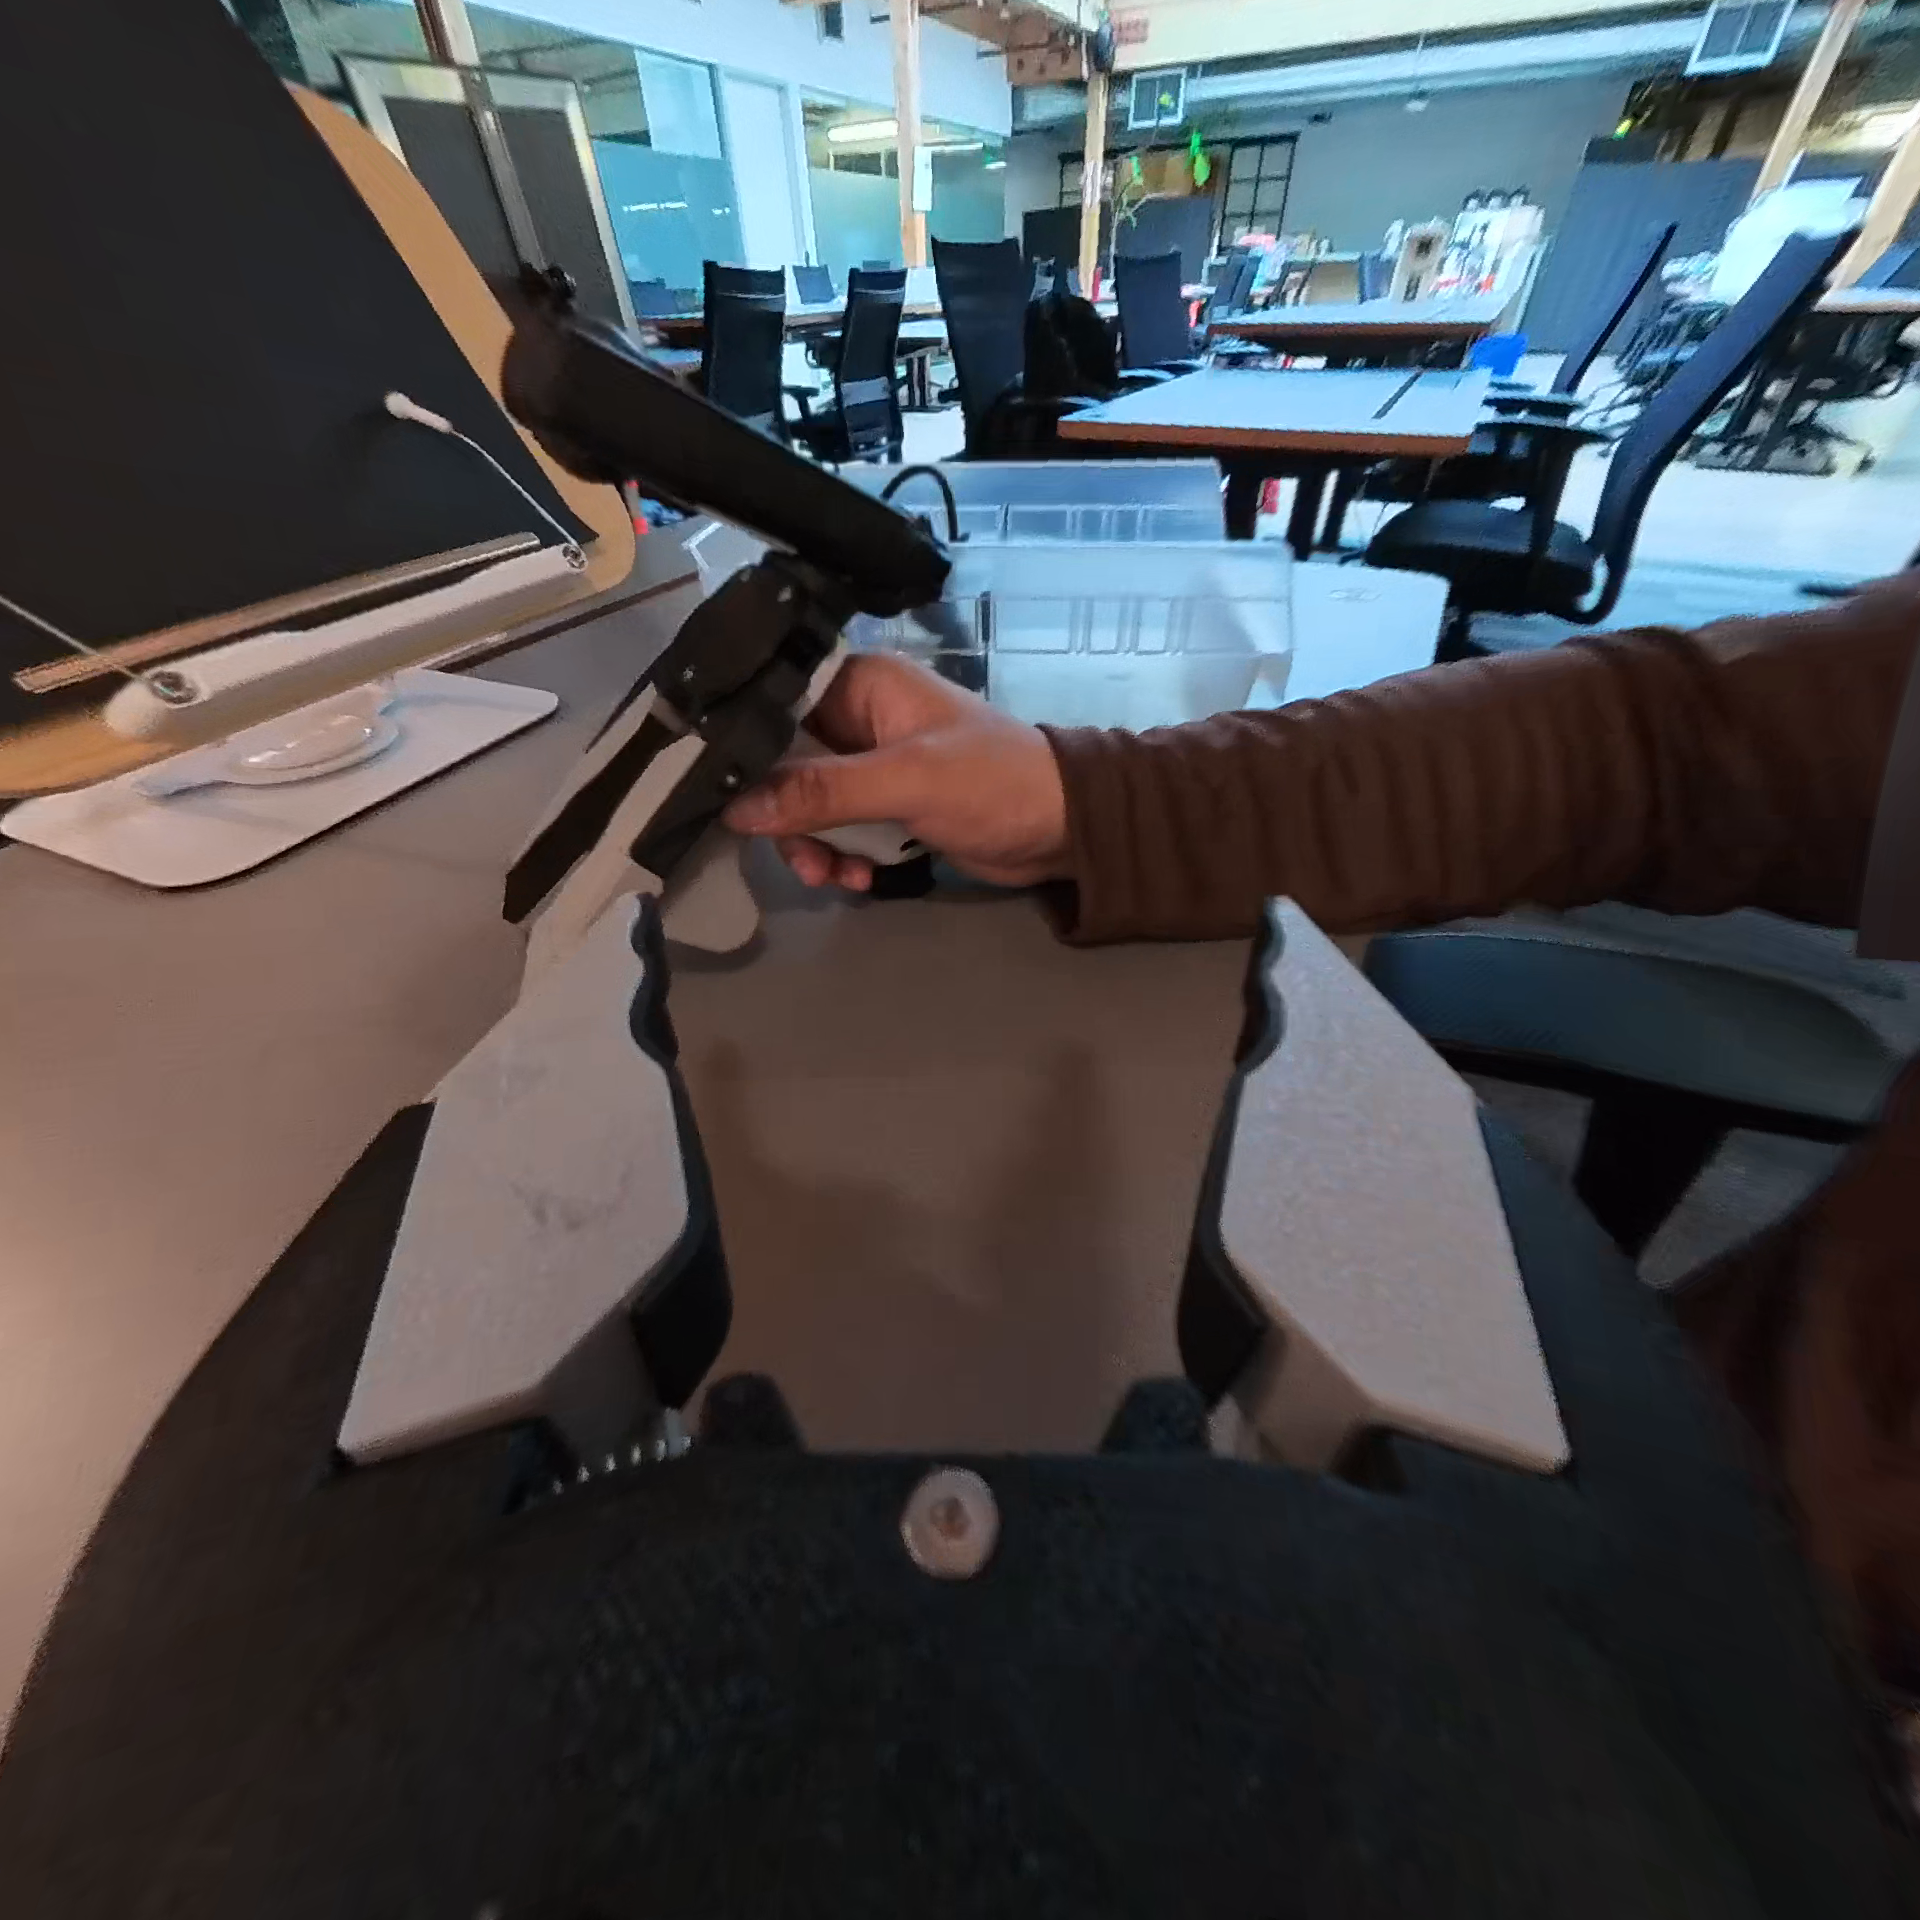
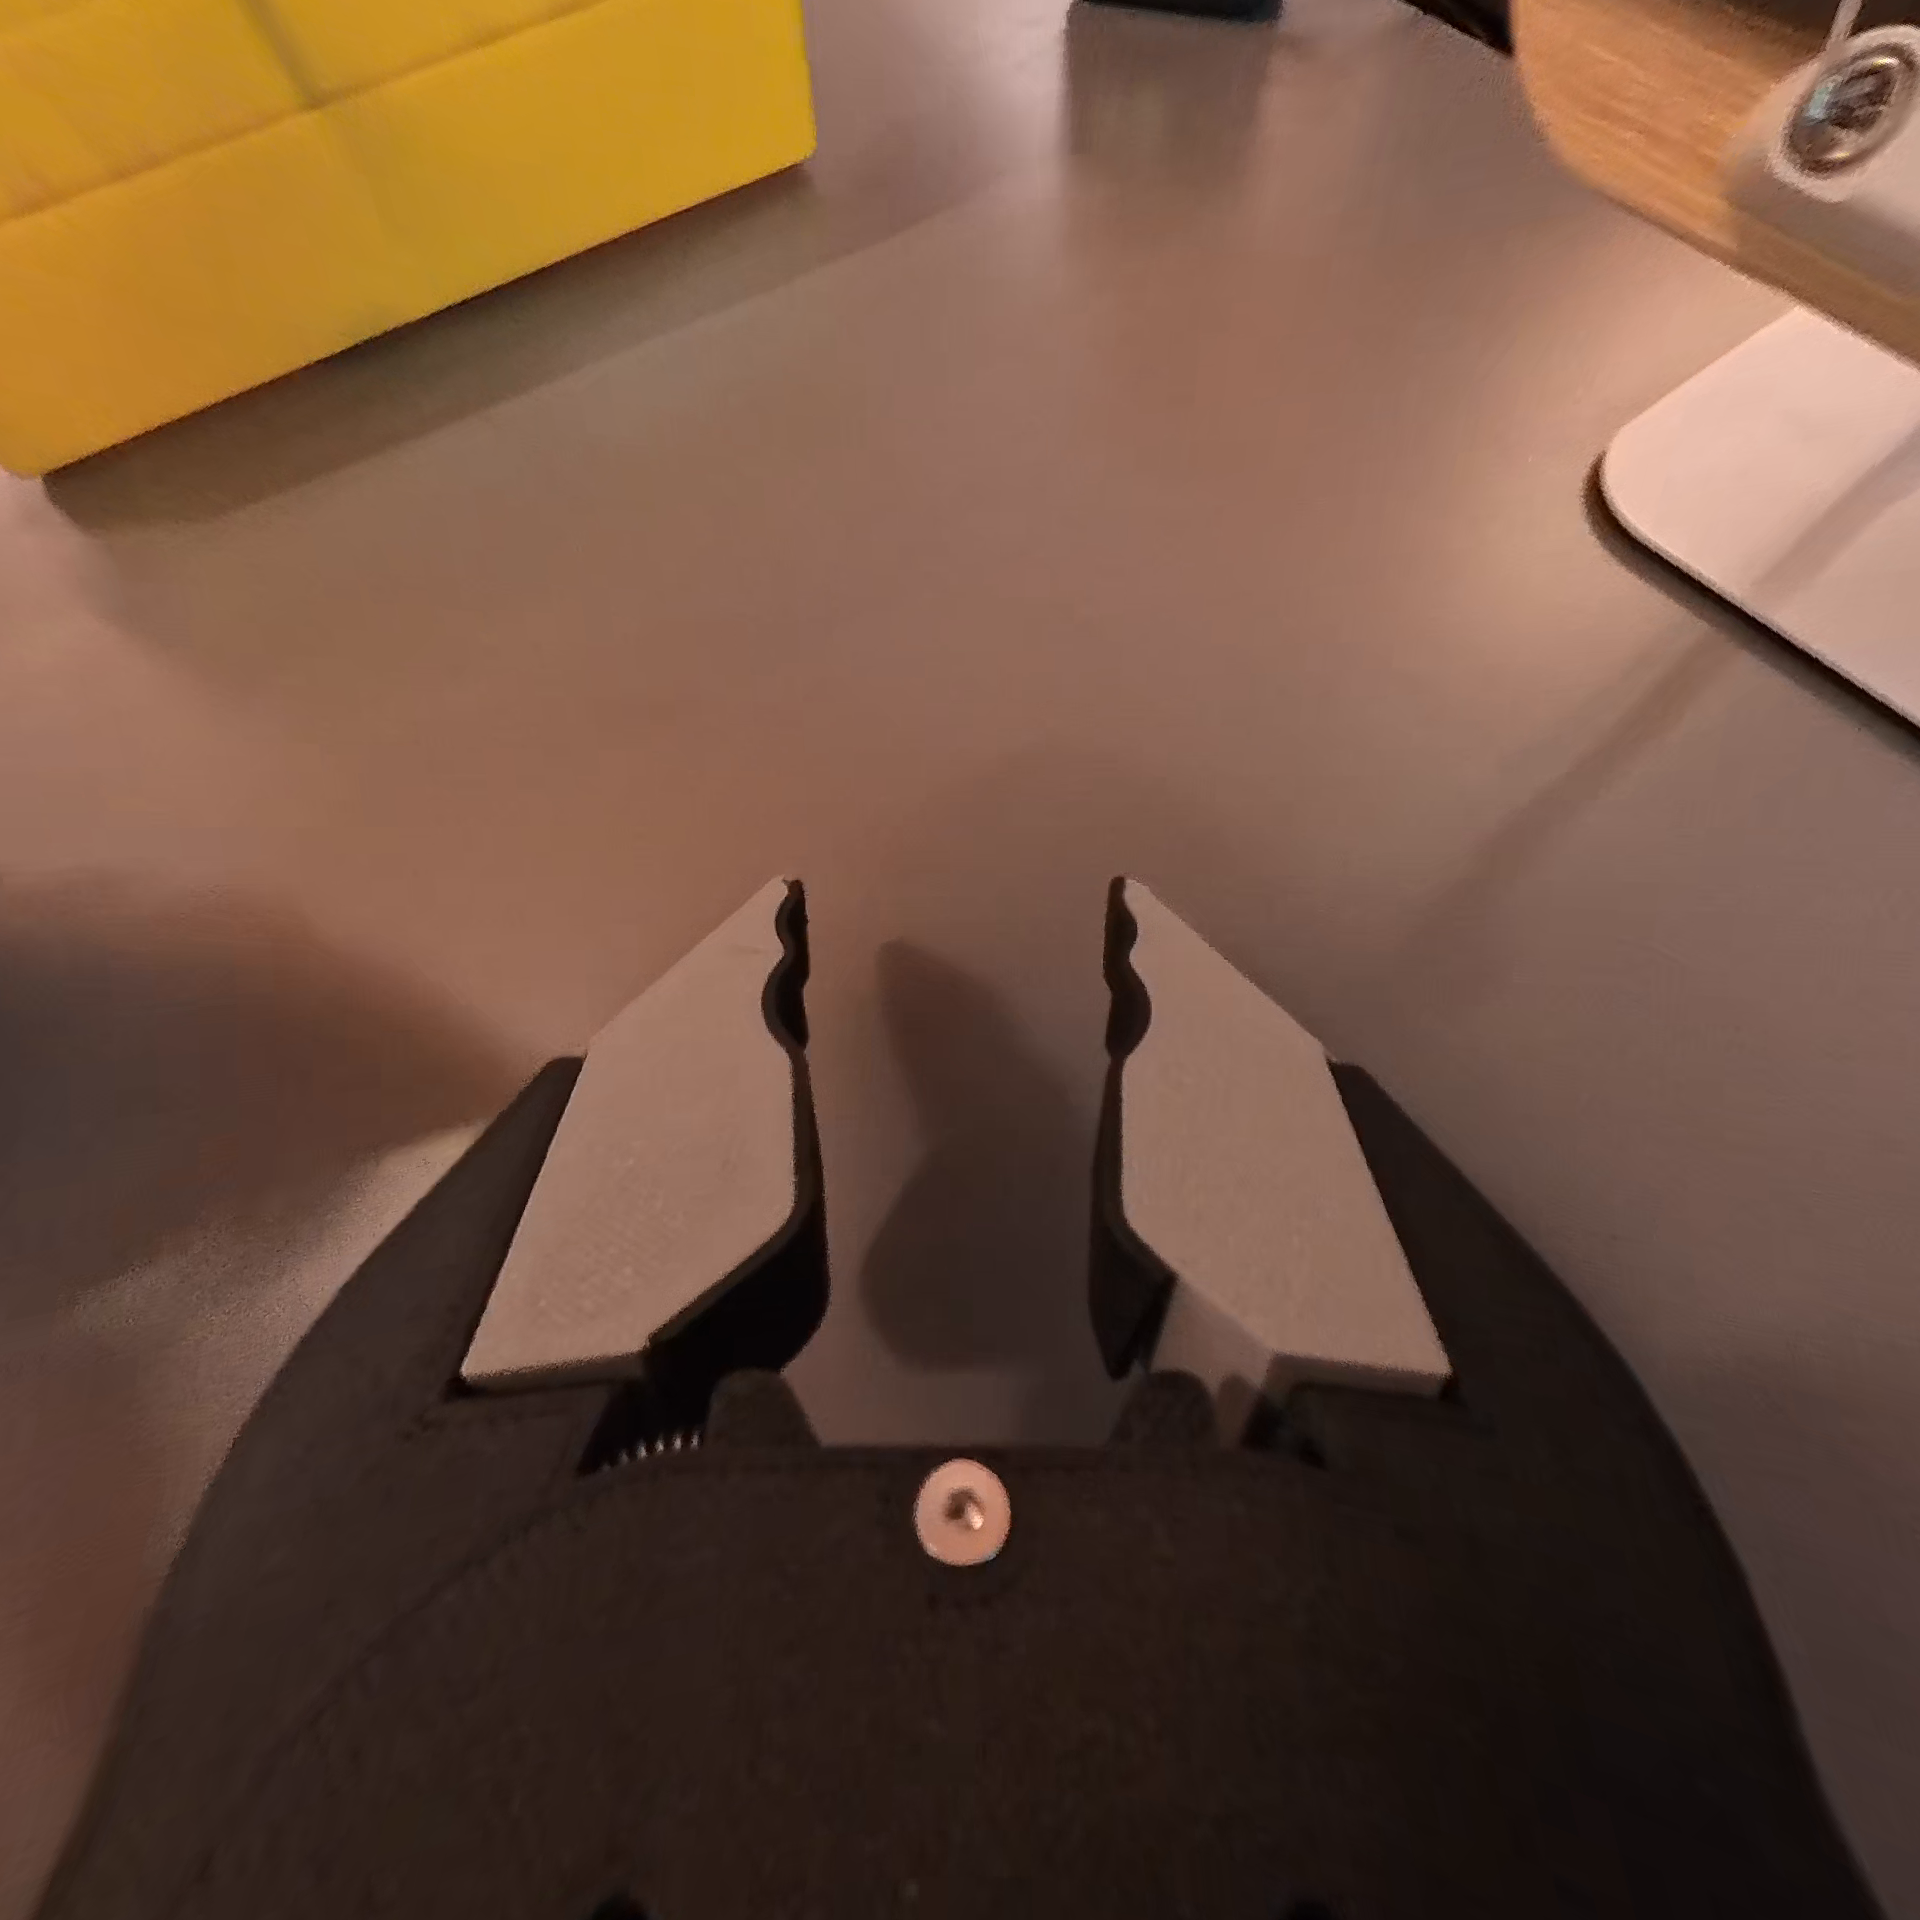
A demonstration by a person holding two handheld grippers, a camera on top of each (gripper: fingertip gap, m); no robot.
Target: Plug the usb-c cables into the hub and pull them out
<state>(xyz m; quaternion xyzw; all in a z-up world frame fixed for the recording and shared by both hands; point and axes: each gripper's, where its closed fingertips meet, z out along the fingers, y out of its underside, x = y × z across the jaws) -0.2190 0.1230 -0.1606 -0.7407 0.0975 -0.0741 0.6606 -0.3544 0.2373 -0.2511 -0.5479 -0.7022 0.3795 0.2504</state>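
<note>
No hub or USB-C cable shows in either view. My left gripper (image 1: 954, 925) is open and empty, held above the grey desk (image 1: 239, 1039) and looking across it. The right gripper (image 1: 582, 894) shows in the left wrist view, held by a hand (image 1: 914, 769) in a brown sleeve and pointing down at the desk. In the right wrist view, my right gripper (image 2: 954, 894) is open and empty, its fingertips (image 2: 764, 935) just above bare desk surface (image 2: 935, 582).
A yellow box (image 2: 343, 177) lies at the far left of the right wrist view. A tilted wooden board on a white stand (image 1: 281, 790) stands on the desk at the left; its white base (image 2: 1787, 520) shows on the right. A clear plastic organiser (image 1: 1122, 613) sits behind the hand. An office chair (image 1: 1621, 1029) is at the right.
</note>
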